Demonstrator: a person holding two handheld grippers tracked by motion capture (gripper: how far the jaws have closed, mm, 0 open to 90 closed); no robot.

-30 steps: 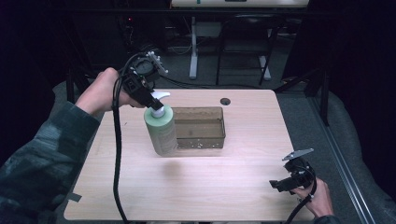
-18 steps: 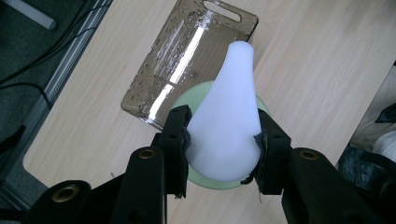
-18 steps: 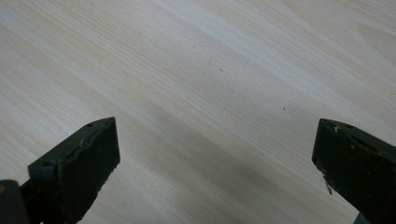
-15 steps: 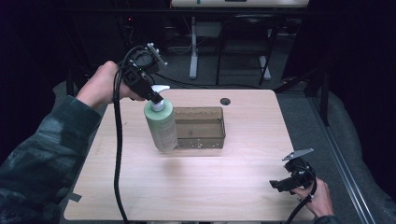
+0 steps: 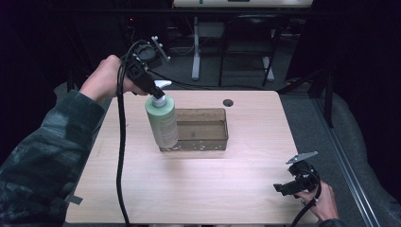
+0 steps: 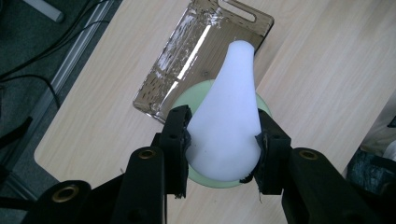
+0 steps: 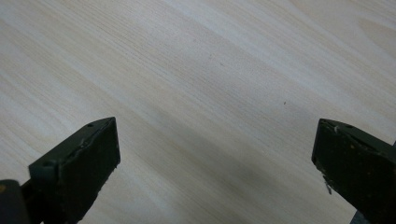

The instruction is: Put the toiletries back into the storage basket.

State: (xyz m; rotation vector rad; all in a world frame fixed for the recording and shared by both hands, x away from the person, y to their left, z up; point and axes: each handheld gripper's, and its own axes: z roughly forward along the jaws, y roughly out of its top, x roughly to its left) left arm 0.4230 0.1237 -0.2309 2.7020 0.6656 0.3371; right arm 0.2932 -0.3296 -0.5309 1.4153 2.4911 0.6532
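Lifted higher, pump bottle (image 5: 162, 122) hangs clamped by its white nozzle in left gripper (image 5: 152, 91); right gripper (image 5: 289, 185) gapes

table (image 5: 198, 189): light wood | on it: clear tray (image 5: 203, 130)

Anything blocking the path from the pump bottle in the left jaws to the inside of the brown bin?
Nothing visible. The left gripper is clamped on the white pump head of the green bottle, which hangs just beside the clear brown bin. The bin looks empty, its top open.
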